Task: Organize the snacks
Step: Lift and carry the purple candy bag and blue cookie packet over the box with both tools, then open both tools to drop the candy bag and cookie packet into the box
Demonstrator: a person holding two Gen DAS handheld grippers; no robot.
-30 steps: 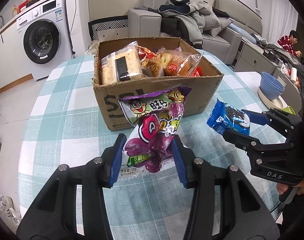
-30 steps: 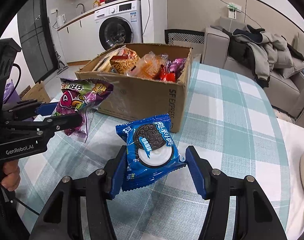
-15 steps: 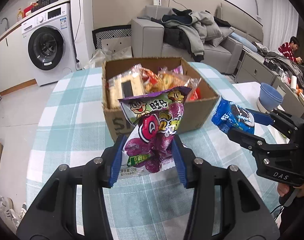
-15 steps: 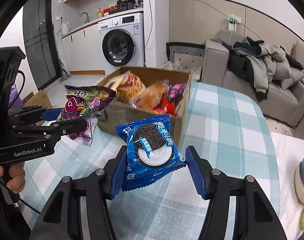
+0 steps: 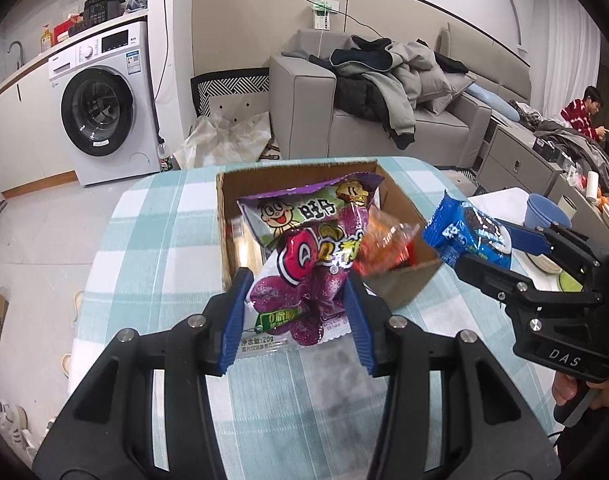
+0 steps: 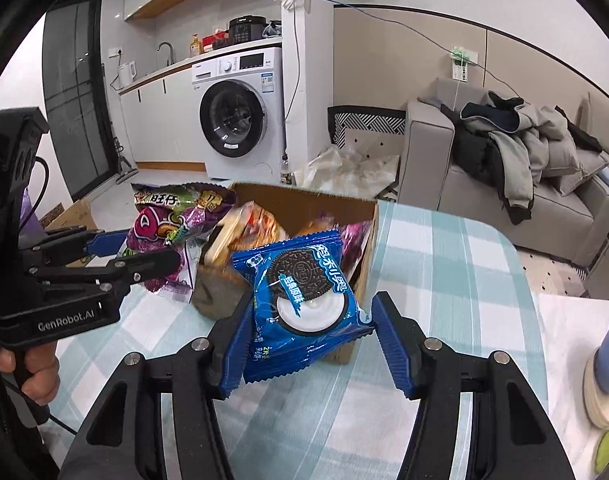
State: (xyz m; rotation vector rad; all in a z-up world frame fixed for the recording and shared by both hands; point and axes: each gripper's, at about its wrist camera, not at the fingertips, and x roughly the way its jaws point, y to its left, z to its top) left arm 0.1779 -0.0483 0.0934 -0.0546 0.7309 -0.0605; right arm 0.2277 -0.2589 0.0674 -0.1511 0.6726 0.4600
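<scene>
Two packets are held off the counter (image 5: 152, 240), neither yet deposited. The left hand-held gripper (image 5: 298, 312) is closed on a purple gummy-candy packet (image 5: 308, 252), gripped by its lower part, upper end raised in front of the cardboard box (image 5: 400, 292). The right hand-held gripper (image 6: 310, 332) is partly closed on a blue Oreo packet (image 6: 300, 292); the left pad presses on it, and contact at the right pad cannot be told.

The box is seen already holding several wrapped snacks (image 6: 248, 228), orange and red among them. No loose snacks are seen on the checked cloth. Judged remaining: both held packets to be placed in the box.
</scene>
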